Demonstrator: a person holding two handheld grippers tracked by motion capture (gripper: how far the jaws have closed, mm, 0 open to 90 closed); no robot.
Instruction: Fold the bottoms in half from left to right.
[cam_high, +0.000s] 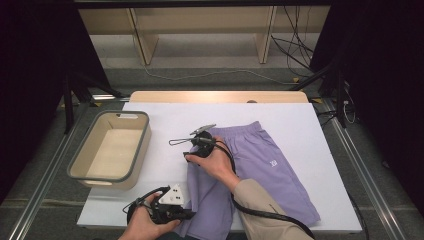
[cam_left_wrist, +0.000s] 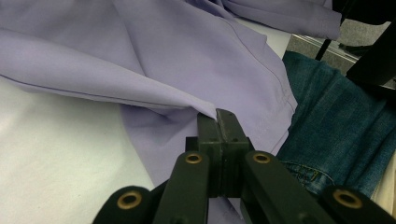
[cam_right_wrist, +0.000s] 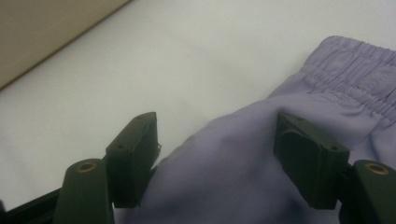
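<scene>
**Lilac shorts held at the hem, second gripper spread at the waist side**

In the high view, the purple shorts (cam_high: 260, 170) lie flat on a white table cover (cam_high: 165, 165). The left gripper (cam_high: 186, 215) is at the near edge of the table, and its tips meet the lower hem of the shorts. The right gripper (cam_high: 176, 142) is farther from the person, at the side edge of the shorts, just below the waistband; the right hand (cam_high: 212, 161) rests on the cloth behind it. On the far side of both grippers from the shorts stands a beige bin (cam_high: 111, 150) with a grey rim. Its inside is bare, and it is apart from the shorts.

In the left gripper view, the two black jaws are pressed together and they pinch a fold of the purple cloth (cam_left_wrist: 187, 60), which rises in a ridge from the tips. Beside the gripper, past the hem, some blue denim (cam_left_wrist: 336, 130) is visible.

In the right gripper view, the jaws stand wide apart. The edge of the shorts (cam_right_wrist: 224, 172) lies between them, and the gathered elastic waistband (cam_right_wrist: 355, 79) is just beyond one jaw. The other jaw is over the white cover (cam_right_wrist: 163, 56).
</scene>
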